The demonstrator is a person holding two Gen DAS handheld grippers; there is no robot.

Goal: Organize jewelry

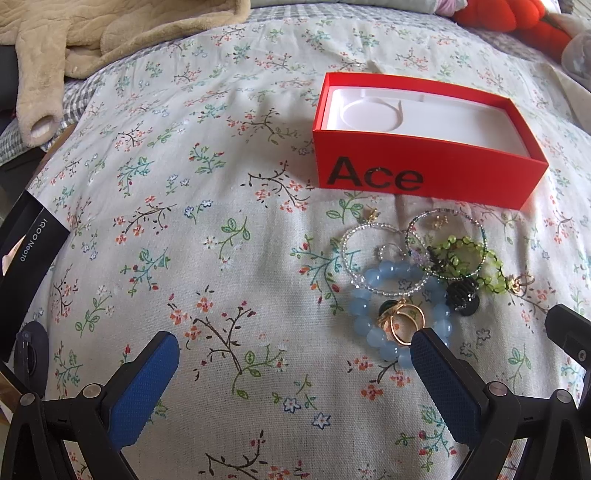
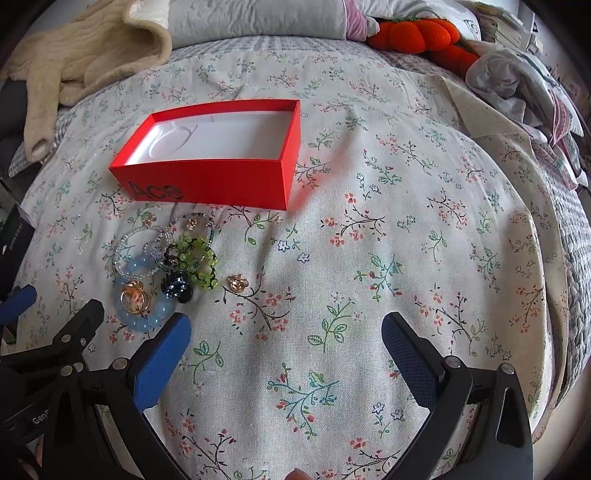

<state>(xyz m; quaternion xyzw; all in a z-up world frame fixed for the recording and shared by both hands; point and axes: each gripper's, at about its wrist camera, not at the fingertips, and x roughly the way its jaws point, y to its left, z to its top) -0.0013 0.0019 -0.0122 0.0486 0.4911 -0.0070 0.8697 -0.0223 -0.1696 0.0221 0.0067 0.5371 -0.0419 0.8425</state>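
Note:
A red open box [image 1: 424, 173] [image 2: 207, 181] marked "Ace", with a bare white insert, sits on the floral cloth. In front of it lies a jewelry pile: a blue bead bracelet [image 1: 373, 295] [image 2: 144, 321], gold rings [image 1: 402, 321] [image 2: 135, 295], green bead bracelets [image 1: 465, 254] [image 2: 195, 258], clear bead loops [image 1: 349, 240] [image 2: 125, 240], dark bead pieces [image 1: 461, 295] [image 2: 177, 286] and small gold earrings [image 2: 237, 282]. My left gripper [image 1: 295, 345] is open; its right finger tip touches or overlaps the blue bracelet. My right gripper [image 2: 286, 328] is open, just right of the pile, holding nothing.
A beige fleece garment [image 1: 92, 37] [image 2: 85, 55] lies at the back left. An orange plush [image 2: 417, 33] and crumpled fabric [image 2: 517, 85] sit at the back right. A black box [image 1: 26, 266] marked "iQOO Neo10" stands at the left edge. Floral cloth [image 2: 406, 240] stretches to the right.

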